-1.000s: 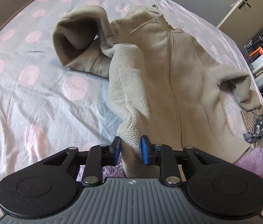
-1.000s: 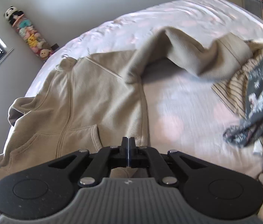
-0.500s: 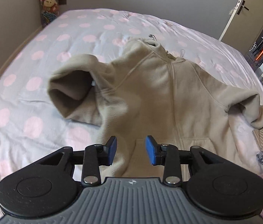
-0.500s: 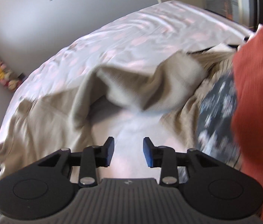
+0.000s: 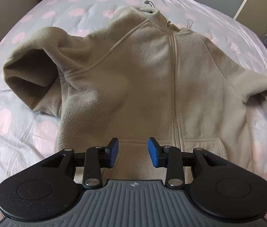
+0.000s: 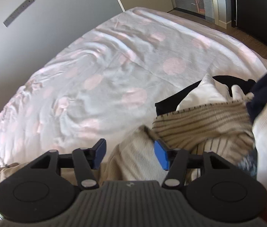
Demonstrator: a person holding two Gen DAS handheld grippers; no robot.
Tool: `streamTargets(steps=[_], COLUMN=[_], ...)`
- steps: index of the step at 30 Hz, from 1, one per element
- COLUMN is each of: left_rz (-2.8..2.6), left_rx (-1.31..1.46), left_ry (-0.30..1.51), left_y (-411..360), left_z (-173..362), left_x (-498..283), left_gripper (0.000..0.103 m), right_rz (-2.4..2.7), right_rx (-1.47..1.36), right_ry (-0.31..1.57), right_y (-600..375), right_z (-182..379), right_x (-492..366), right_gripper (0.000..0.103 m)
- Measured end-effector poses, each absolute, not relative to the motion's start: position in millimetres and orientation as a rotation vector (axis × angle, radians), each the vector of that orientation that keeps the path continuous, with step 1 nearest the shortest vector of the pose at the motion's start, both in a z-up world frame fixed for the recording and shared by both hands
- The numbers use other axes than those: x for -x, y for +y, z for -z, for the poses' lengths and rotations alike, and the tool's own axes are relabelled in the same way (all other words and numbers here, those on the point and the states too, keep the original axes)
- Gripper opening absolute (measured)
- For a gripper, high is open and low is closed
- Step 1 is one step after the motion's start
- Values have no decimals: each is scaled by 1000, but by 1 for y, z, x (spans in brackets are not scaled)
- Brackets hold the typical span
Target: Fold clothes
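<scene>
The left hand-held gripper [image 5: 131, 152] is held with its blue pads spread and nothing between them, above the lower front of a beige fleece zip jacket [image 5: 144, 87]. The jacket is spread front-up on a bed covered by a white sheet with pink dots [image 5: 16, 124]; its collar points away from the gripper and its zip runs down the middle. One sleeve [image 5: 33, 75] is seen bunched and doubled over beside the jacket's shoulder, and the other sleeve [image 5: 266, 98] is stretched out toward the far side of the jacket, ending near a striped garment at the edge of the left wrist view.

The right hand-held gripper [image 6: 129, 156] is likewise spread and empty; pale blurred cloth is seen between and under its pads, but no pinch is made. Just beyond it, beside the jacket's sleeve end, a heap of other clothes is piled: a beige striped knit [image 6: 199, 121], white cloth [image 6: 209, 92] and black cloth [image 6: 173, 98].

The step in hand is judged to be the flattening of the jacket before any fold is made. For the next move, a sleeve would probably have to be pinched near its cuff and laid across the jacket's chest; the bunched sleeve would need to be straightened first.
</scene>
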State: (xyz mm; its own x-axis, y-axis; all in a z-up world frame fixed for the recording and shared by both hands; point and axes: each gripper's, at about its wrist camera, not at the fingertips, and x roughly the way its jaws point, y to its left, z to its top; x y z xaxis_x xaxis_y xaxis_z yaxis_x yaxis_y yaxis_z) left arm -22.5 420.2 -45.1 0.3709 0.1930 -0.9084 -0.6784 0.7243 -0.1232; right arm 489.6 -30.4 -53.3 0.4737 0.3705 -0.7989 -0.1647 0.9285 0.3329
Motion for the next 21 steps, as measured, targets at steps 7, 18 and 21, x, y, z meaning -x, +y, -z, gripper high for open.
streamTargets(steps=[7,18,21], left_rz=[-601,-567,-569], left_rx=[549,566,580], left_ry=[1073,1054,1026], left_y=[419,410,409], left_z=[49,47,41], left_x=[7,7,13], left_gripper=[33,33,34], right_rz=[-380,-409,-389], right_rx=[-210,-117,-124], right_ry=[1120,947,755], right_y=[-18,-20,-36], right_z=[80,9,-54], right_x=[-508,-492,-488], right_gripper=[58,14,13])
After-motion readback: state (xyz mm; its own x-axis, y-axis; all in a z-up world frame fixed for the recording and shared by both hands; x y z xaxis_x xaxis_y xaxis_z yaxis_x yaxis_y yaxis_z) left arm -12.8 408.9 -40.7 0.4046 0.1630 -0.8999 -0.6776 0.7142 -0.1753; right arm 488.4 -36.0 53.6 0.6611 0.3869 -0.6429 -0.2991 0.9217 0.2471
